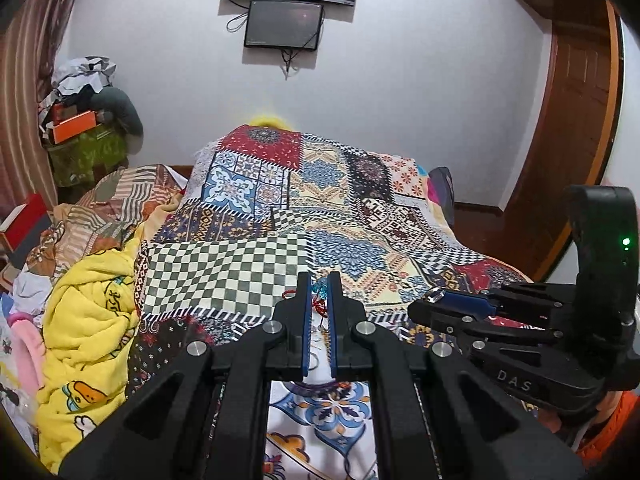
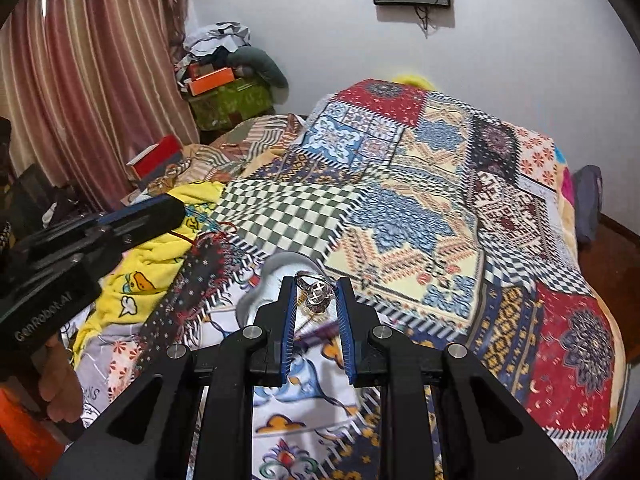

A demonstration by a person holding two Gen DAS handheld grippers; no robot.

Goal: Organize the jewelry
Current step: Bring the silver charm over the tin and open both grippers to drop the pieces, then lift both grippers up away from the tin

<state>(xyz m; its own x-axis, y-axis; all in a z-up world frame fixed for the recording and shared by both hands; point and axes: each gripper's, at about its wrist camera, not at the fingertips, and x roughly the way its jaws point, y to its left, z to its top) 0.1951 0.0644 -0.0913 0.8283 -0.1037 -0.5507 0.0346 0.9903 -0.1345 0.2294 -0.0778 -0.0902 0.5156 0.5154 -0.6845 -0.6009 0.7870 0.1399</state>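
My left gripper [image 1: 319, 286] is shut on a red beaded bracelet [image 1: 320, 307] with a teal charm, held above the patchwork quilt [image 1: 360, 208]. My right gripper [image 2: 317, 290] is shut on a silver ring [image 2: 317, 293] with a round openwork face, held over the quilt [image 2: 420, 200]. The right gripper also shows at the right of the left wrist view [image 1: 434, 295], with the ring [image 1: 435, 293] at its tip. The left gripper shows at the left of the right wrist view [image 2: 176, 208], and red cord [image 2: 208, 236] hangs below it.
A yellow cartoon blanket [image 1: 88, 320] is bunched at the bed's left side. A red box [image 2: 156, 158] lies near the striped curtain [image 2: 80, 80]. A pile of boxes and clothes [image 1: 84, 120] stands in the far left corner. A wooden door [image 1: 572, 120] is at the right.
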